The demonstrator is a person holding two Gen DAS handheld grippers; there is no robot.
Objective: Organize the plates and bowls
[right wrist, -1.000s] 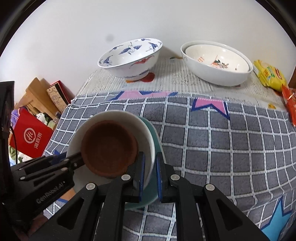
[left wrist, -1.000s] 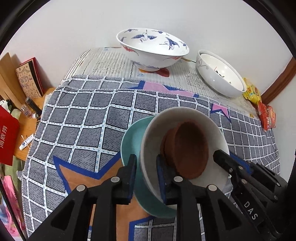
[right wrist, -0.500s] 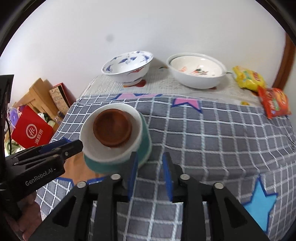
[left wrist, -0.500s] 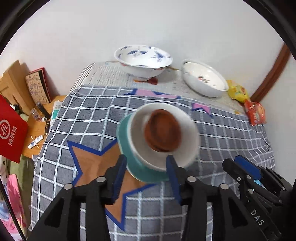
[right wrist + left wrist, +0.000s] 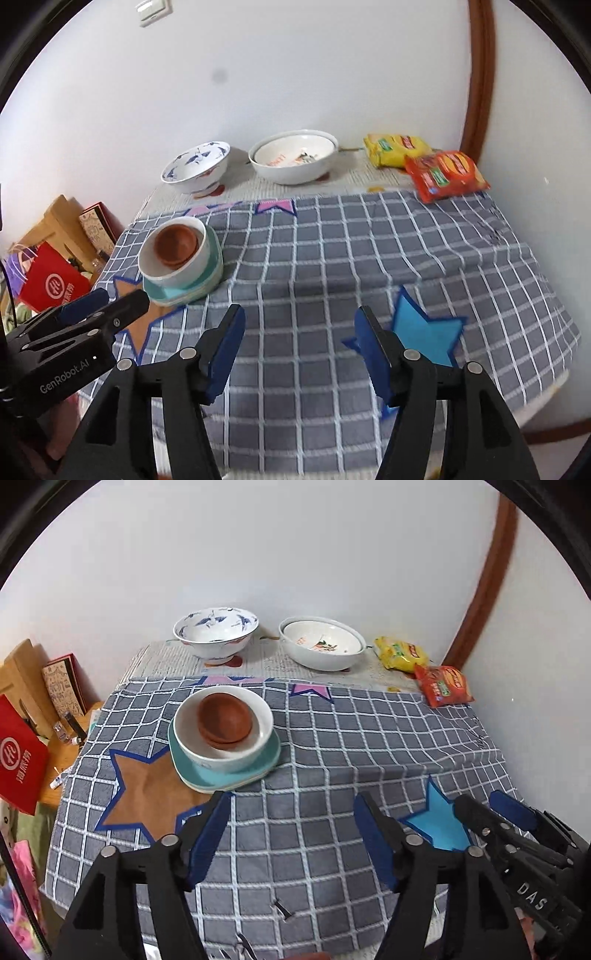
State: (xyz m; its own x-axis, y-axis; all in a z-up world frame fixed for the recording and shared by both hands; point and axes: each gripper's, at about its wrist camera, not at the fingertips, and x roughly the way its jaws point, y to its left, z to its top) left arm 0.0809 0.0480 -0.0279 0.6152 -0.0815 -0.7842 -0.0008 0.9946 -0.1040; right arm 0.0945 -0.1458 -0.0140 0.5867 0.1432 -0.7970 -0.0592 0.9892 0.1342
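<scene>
Checked cloth (image 5: 314, 849) — stacked bowls (image 5: 223, 734) now released, both grippers' jaws empty, opening, farther back.

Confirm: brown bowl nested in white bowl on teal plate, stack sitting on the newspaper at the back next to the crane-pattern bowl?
Not quite. The brown bowl, white bowl and teal plate stack as said, but stand on the grey checked cloth, apart from the crane-pattern bowl on the newspaper. Left wrist view shows it.

"GenRobot.AI" on left hand-held gripper (image 5: 107, 299); "DAS" on right hand-held gripper (image 5: 491, 805); snack pkt print unreadable.
</scene>
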